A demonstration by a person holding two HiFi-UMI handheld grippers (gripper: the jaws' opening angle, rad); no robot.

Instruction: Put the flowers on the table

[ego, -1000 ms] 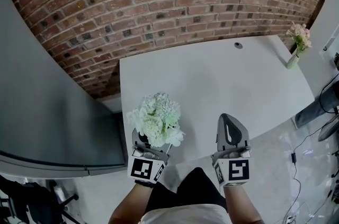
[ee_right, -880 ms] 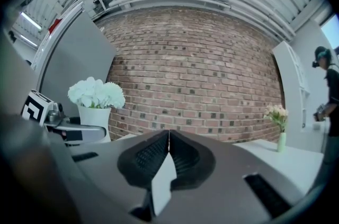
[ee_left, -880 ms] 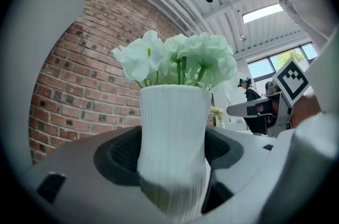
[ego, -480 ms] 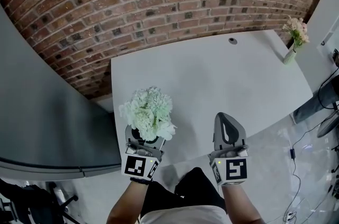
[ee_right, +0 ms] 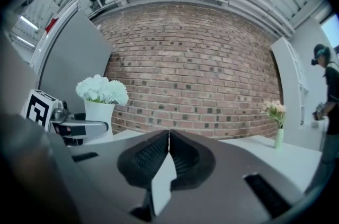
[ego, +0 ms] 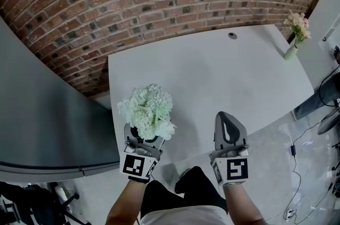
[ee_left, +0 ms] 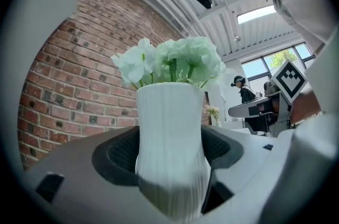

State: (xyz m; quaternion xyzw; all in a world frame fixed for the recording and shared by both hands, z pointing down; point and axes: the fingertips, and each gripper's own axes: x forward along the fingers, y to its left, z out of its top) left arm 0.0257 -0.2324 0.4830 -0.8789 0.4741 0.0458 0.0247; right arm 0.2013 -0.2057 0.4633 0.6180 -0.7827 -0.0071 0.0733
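Little has changed: our left claw point(ego: 141, 139) still grips the vase point(ee_left: 170, 149) of flowers point(ego: 147, 110) over the table's point(ego: 212, 75) near corner, right claw point(ee_right: 168, 137) clenched empty, so we judge setting it down remains

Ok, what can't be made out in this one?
White vase: whether its foot clears the table; flowers cover it in the head view, the left gripper view shows no tabletop beneath.
Small round thing on the table's far side: too small in the head view to name.
Pink flowers at the far corner: too small for detail.
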